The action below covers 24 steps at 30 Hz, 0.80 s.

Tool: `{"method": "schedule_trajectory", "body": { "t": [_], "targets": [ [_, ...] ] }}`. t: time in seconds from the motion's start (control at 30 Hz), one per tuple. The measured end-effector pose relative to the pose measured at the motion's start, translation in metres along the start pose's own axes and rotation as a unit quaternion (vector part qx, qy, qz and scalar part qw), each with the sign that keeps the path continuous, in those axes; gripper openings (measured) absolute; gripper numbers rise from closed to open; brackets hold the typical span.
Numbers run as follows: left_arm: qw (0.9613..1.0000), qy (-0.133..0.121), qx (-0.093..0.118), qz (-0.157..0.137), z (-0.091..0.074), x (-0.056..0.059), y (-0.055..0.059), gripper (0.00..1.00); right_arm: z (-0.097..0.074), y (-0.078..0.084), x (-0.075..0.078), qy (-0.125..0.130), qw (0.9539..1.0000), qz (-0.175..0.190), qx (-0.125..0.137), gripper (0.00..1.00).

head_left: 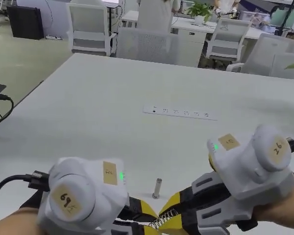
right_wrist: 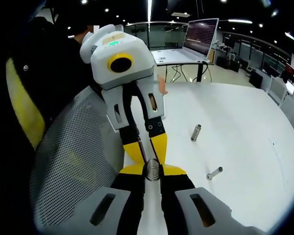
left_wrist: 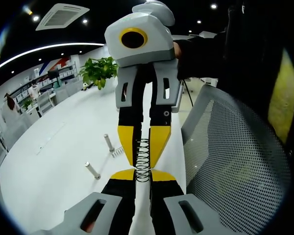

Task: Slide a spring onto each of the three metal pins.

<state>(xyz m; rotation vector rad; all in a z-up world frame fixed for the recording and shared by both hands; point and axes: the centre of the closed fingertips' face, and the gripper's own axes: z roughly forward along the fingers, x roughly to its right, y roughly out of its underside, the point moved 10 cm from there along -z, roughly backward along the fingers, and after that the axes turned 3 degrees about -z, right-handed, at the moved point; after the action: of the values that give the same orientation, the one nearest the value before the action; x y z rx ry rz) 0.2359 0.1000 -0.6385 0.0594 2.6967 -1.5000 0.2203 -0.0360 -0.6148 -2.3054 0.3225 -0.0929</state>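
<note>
Steel wire, fine and open-coiled: that is the spring (left_wrist: 143, 157), and it hangs in the air between two claws set nose to nose. On the near end the left claw (left_wrist: 143, 177) is pinched narrow, its yellow tips almost together. On the far end the right claw (right_wrist: 153, 172) is pinched just as narrow, and its own view looks straight down the coil's round mouth. So the spring is bridged tip to tip, off the table (head_left: 112, 98), with each claw holding one end.

How will it handle? My read: featherweight, bouncy, and quick to bow or ping away if squeezed across the middle. A light hold near one end looks better, leaving the open mouth free to drop over a pin. The yellow pads look smooth, and the black shanks behind them are slotted.

Moving outward now. Just beyond the claw tips stands an upright pin (left_wrist: 109, 142), a short bright metal cylinder, hard and smooth. A second spring (left_wrist: 118, 152) sits right at its foot, and I cannot tell whether that coil is threaded on. A little further off, a second pin (left_wrist: 92, 170) leans or lies over. Under it all is the matt white table, with a flush power strip (head_left: 179, 112) well beyond the claws. Close beside them is the grey perforated mesh of a chair back (left_wrist: 235, 161).
</note>
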Motion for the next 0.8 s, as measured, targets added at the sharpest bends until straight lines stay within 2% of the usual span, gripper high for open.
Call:
{"method": "schedule_trajectory", "body": {
  "t": [0.47,0.8],
  "targets": [
    [0.9995,-0.013,0.015,-0.025,0.001,-0.002,0.006,0.03,0.004,-0.011,0.004,-0.007,0.9984,-0.026,-0.049,0.09],
    [0.9987,-0.017,0.022,-0.043,0.001,-0.003,0.01,0.08,0.002,-0.018,0.009,-0.01,0.9967,-0.041,-0.069,0.09]
  ]
}}
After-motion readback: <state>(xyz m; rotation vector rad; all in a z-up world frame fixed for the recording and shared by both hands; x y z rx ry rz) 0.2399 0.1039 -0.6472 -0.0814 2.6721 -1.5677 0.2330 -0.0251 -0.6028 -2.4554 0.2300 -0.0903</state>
